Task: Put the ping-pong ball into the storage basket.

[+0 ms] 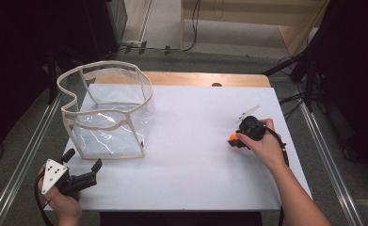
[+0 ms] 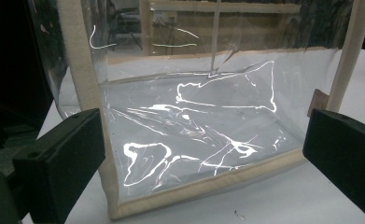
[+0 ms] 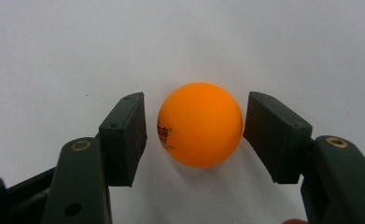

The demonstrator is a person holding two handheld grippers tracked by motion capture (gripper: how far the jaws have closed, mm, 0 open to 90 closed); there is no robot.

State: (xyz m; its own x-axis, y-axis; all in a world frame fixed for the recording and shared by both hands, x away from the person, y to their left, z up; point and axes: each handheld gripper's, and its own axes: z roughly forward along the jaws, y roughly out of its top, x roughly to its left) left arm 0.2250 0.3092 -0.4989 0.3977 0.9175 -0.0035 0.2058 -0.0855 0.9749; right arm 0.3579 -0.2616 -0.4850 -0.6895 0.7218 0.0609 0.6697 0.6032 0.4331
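My right hand-held gripper (image 3: 194,126) stands open around the orange ball (image 3: 200,125), not touching, so closing off-centre may roll it away.

bag (image 1: 107,113) stands on the table (image 1: 191,179), toward its far left corner. left gripper (image 1: 84,165) sits just in front of the bag's near left corner, jaws spread and pointing at the bag (image 2: 194,140), apart from it. ball (image 1: 232,137) lies on the table well right of the bag. right gripper (image 1: 240,136) is at the ball (image 3: 200,125), one jaw on each side; contact appears not quite made, hard to tell.
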